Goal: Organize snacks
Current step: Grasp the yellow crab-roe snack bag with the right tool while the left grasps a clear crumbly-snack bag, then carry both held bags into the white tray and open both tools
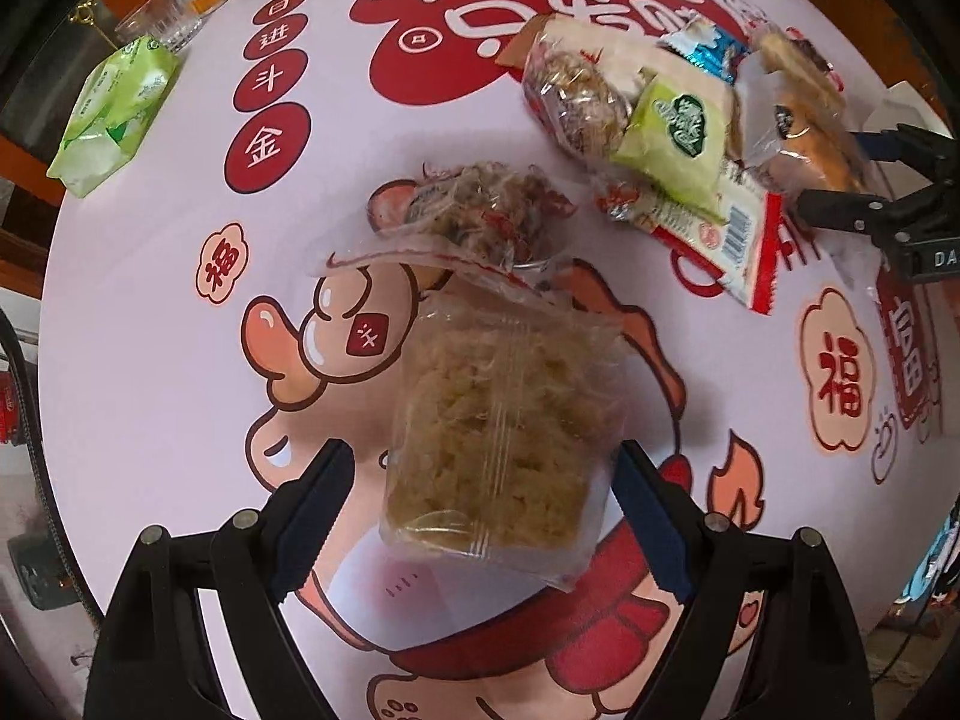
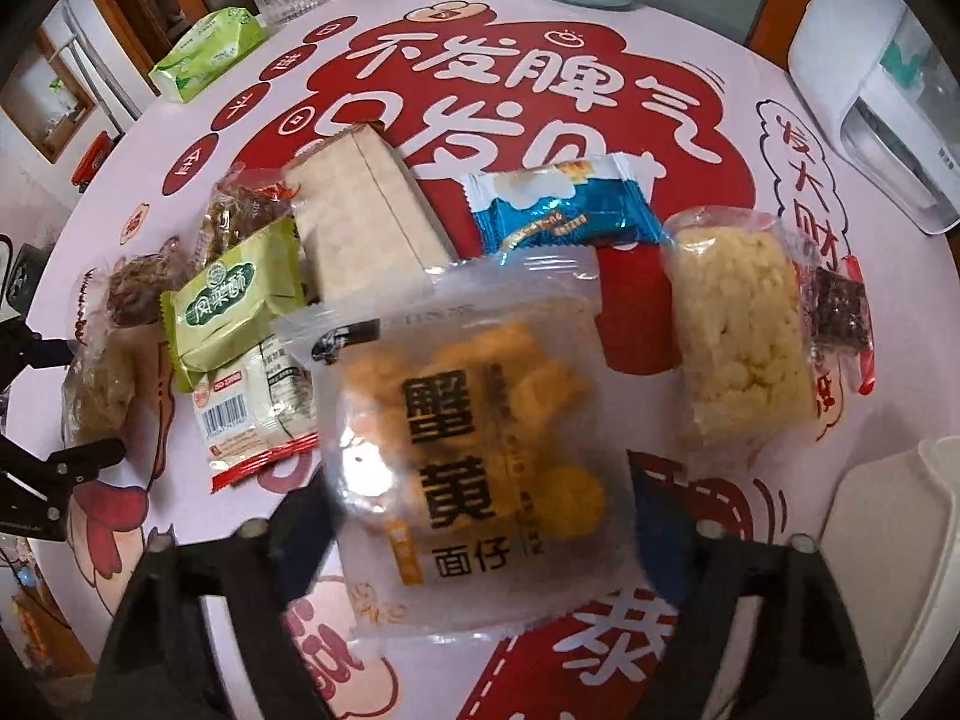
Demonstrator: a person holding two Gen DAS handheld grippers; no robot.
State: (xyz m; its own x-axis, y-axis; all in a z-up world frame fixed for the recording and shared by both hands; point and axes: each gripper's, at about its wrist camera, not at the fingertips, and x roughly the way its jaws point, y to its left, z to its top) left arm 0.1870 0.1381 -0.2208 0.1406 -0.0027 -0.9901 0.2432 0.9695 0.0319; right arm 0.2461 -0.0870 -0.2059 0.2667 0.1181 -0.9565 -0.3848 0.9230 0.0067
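Evidently both tools were busy at once. The left tool stood spread around a clear bag of pale crumbly snack; its fingers flanked the bag without visibly pressing it, and the bag lay on the bench apart from the main heap. The right tool framed a frosted packet of yellow pieces, which looked lifted toward the camera; whether the fingers were actually pinching it could not be told, since their tips were blurred and hidden behind the wrapper.

To do this step well, each tool should probably close on the firm body of its packet, not on the thin sealed edge, and squeeze gently, as the contents looked brittle. Lifting straight up before moving sideways would likely avoid dragging neighbours. A white tub at the right edge may be the destination, though that is a guess.

Counted in the right view, the heap held one green packet, one red-edged packet with a barcode, one tan block, one blue packet, one bag of puffed rice cake, one dark snack beside it, and one brownish bag behind the green one. One green tissue pack sat well apart.
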